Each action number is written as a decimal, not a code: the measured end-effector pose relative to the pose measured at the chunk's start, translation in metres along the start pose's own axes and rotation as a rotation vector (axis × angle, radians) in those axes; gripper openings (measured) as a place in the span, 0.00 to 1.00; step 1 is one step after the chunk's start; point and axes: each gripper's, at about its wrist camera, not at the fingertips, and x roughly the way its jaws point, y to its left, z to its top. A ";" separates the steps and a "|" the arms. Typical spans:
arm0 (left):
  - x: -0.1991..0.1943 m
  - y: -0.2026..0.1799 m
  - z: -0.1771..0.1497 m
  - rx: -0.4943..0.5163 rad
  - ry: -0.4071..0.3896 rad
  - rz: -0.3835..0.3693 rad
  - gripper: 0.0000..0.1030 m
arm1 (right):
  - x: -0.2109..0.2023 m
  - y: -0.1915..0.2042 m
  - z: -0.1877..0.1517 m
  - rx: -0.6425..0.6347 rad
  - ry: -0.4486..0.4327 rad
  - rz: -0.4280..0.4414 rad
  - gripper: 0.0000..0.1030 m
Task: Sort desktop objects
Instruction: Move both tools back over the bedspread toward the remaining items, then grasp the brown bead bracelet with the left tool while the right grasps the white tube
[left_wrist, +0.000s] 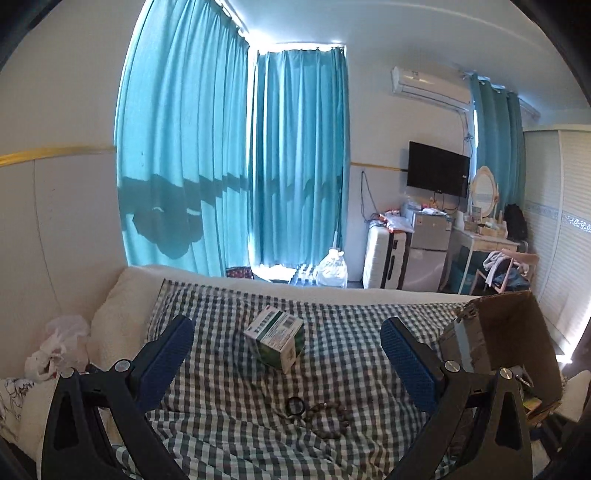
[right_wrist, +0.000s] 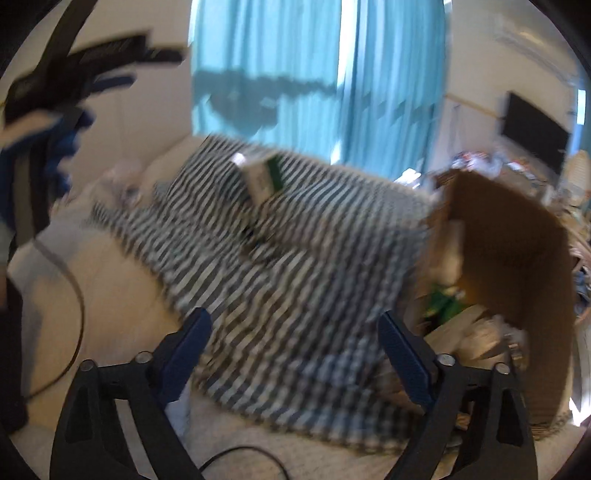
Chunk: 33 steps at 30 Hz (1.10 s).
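Note:
A small green and white box (left_wrist: 276, 338) lies on the checkered cloth (left_wrist: 332, 369), ahead of my open, empty left gripper (left_wrist: 288, 328). A key ring with a bead string (left_wrist: 314, 411) lies nearer, between the jaws. A brown cardboard box (left_wrist: 506, 332) stands open at the right. In the blurred right wrist view, my right gripper (right_wrist: 293, 321) is open and empty over the cloth (right_wrist: 295, 266). The green and white box (right_wrist: 260, 177) lies farther ahead and the cardboard box (right_wrist: 517, 251) is at the right, with items inside. The left gripper (right_wrist: 66, 88) shows at upper left.
A white cushion (left_wrist: 118, 317) and a crumpled plastic bag (left_wrist: 59, 347) lie at the left. Teal curtains (left_wrist: 236, 155) hang behind. A suitcase (left_wrist: 384, 254), a fridge, a TV and a dressing table stand at the far right. A black cable (right_wrist: 74, 295) runs over the white bedding.

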 end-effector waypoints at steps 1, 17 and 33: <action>0.005 0.001 -0.005 -0.007 0.004 0.008 1.00 | 0.012 0.009 -0.005 -0.011 0.040 0.036 0.79; 0.130 0.009 -0.111 -0.056 0.333 -0.046 1.00 | 0.122 0.073 -0.085 -0.046 0.425 0.274 0.37; 0.200 -0.069 -0.155 0.083 0.598 -0.261 0.90 | 0.013 -0.052 -0.005 0.241 0.014 0.077 0.26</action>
